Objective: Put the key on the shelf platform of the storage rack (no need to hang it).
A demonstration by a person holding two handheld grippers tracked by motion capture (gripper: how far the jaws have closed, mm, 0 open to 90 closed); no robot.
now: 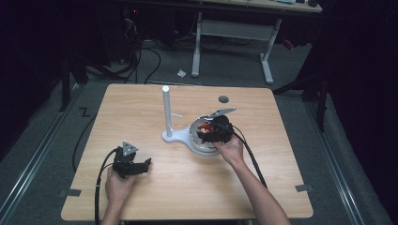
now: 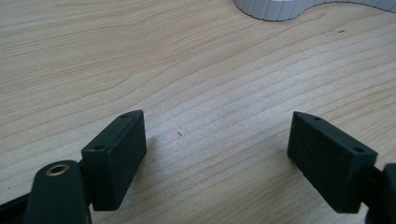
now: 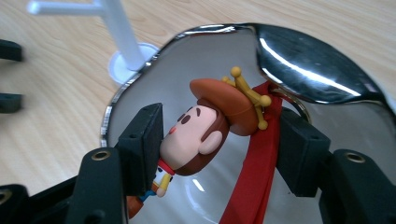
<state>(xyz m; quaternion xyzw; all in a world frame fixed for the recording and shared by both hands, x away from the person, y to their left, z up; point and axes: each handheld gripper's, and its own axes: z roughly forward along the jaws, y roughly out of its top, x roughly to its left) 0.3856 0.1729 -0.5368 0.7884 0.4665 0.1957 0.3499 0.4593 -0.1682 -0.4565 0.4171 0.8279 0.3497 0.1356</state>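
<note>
Right gripper [image 3: 219, 140] pinches a cowboy figure [image 3: 205, 130] with red strap [image 3: 254, 172] over the metal bowl [image 3: 140, 98], spoon [image 3: 303, 65] beside; left gripper [image 2: 215, 149] spread wide above bare table [image 2: 196, 79]

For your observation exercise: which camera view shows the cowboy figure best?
The right gripper view: the cowboy figure appears close up between the right tool's jaws, over the metal bowl. The high view gives a red speck; the left gripper view shows bare table.
</note>
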